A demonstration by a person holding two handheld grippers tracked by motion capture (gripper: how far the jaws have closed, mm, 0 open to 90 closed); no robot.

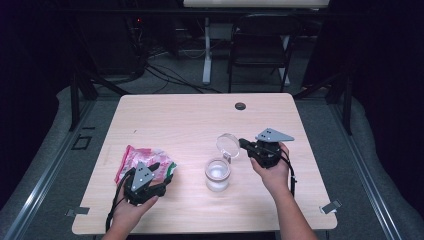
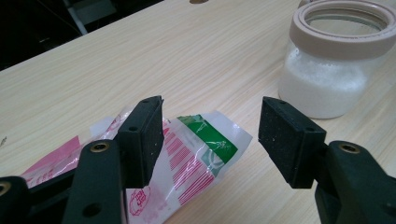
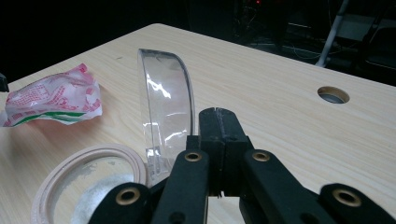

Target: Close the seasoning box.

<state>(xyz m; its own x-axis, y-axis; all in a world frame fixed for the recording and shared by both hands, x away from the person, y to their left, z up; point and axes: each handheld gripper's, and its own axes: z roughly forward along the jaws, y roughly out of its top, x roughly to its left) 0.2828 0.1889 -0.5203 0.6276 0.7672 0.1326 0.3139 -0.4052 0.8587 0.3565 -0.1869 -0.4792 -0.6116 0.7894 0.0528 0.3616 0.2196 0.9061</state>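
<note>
High view: crinkled pink-and-white plastic packet (image 1: 142, 161) lower left under left gripper (image 1: 155, 167); round glass jar (image 1: 218, 175) centre. Left gripper view: jaws spread astride the packet (image 2: 191, 149). Right gripper view: right gripper (image 3: 219, 122) jaws pressed together beside clear hinged lid (image 3: 166, 109), grip unclear

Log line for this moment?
left gripper: open over bag | right gripper: shut, holding lid open | jar: white granules

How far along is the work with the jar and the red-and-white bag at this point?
Done: the jar stands open, its clear lid swung up, with white granules already inside. In hand: the right claw, jaws together, appears to hold that lid back, while the left claw hangs open over the bag, one pad at the plastic, no grip yet. Left, probably: grasping the bag, bringing it to the jar, closing the lid.
</note>
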